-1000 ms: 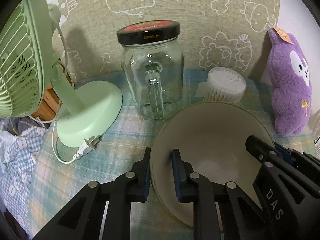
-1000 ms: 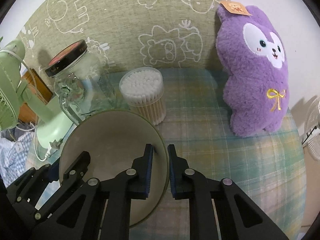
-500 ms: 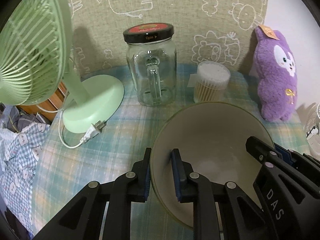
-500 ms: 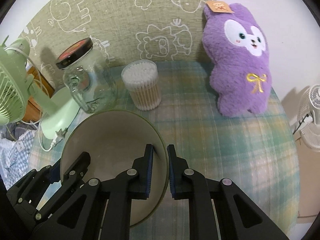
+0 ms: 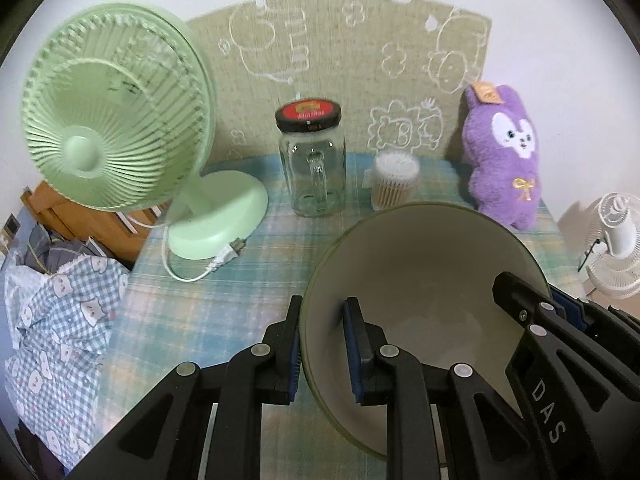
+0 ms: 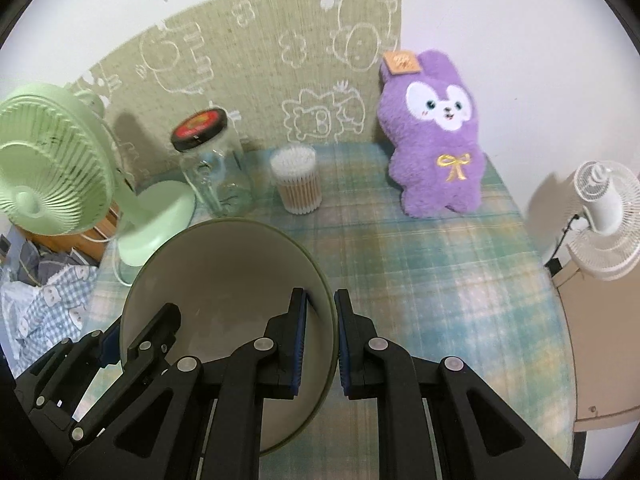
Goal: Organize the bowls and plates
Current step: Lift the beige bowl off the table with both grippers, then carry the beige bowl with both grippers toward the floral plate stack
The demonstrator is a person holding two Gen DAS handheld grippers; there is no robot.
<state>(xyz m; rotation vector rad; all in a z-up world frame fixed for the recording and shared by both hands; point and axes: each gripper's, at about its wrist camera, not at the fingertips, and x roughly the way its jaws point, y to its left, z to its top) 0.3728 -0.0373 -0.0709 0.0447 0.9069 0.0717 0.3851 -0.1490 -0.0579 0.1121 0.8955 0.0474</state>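
A large bowl [image 5: 420, 276], olive-green outside and cream inside, fills the lower part of both wrist views, held between two black grippers above a table covered with a blue-green plaid cloth [image 6: 440, 280]. Its underside and near edge are hidden behind the gripper bodies, so whether it touches the cloth cannot be seen.

The left gripper [image 5: 322, 344] is clamped on the bowl's left rim, one blue-padded finger outside the wall and one inside. The right gripper [image 6: 320, 340] is clamped on the opposite rim in the same way. Both point steeply downward toward the table. No hands or sleeves are visible.

Beyond the bowl stand a pale green desk fan [image 5: 116, 136], a clear glass jar with a handle and black lid [image 5: 312, 164], a tub of cotton swabs [image 6: 298, 182] and a purple plush rabbit [image 6: 436, 136]. The lid's label is too blurred to read. A white fan [image 6: 604, 216] is cut off at the right edge.
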